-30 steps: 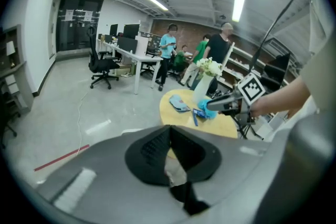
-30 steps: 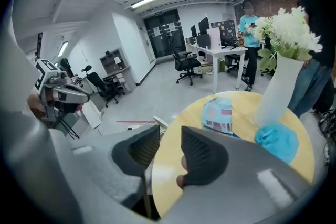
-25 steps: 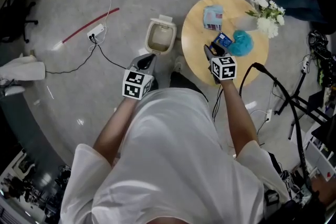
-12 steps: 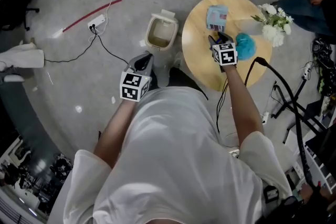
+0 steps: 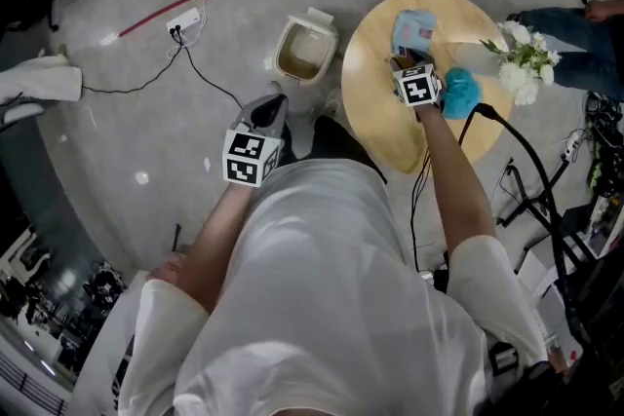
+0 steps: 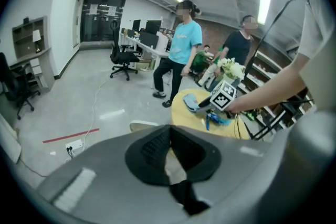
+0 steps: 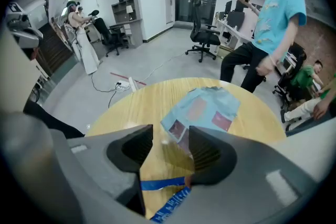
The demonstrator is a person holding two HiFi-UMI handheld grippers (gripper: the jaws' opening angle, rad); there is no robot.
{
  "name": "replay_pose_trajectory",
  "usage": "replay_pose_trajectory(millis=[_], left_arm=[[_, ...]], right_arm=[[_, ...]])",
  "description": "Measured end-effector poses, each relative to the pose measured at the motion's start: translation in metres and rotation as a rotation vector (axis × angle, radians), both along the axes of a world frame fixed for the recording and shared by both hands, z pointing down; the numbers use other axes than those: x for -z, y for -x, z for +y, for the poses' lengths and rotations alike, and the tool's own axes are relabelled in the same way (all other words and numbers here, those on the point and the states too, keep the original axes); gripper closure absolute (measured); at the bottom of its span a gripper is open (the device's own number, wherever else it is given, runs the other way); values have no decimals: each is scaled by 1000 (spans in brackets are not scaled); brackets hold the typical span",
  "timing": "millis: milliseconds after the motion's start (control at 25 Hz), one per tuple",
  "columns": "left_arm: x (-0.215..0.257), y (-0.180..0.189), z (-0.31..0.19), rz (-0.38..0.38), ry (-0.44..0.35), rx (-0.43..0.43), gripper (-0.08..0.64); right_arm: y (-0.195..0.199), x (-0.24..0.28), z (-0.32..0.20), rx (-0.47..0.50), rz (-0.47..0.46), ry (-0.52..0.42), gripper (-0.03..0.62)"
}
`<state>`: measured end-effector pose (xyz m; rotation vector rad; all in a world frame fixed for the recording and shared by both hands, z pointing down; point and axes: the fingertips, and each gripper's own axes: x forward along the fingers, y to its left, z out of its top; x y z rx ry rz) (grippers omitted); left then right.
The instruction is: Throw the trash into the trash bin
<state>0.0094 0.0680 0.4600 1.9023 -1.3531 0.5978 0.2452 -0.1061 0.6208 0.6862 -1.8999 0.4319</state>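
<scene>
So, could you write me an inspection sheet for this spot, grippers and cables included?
Surface: round wooden table, on grey floor.
Job's things: pale blue packet and blue printed wrapper on table; beige trash bin, lid open, beside it.
Clutter: teal fluffy ball, white flowers.
Grippers: right gripper jaws apart, just been opening, over the wrapper, gripping nothing; left gripper jaws together, near bin.
Cables: white power strip with black lead; black cables by table.
Surroundings: bystanders, office chairs, desks.
</scene>
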Motion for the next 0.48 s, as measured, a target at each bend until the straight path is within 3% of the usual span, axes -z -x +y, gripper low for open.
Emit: replay_pose_trajectory(millis=[160,320,360,480], left_arm=[[-5,3,5,1,13,29,555],[-10,6,12,0,33,46,555],[-11,6,13,0,36,49,555],[-14,6,15,1,40,56,555]], right_arm=[[4,-14,-2,84,70,-4,367],[4,-27,-5,99,115,-9,368],[4,-29,-6,95,119,-12,380],[2,-29,-11,80,134,-39,505]])
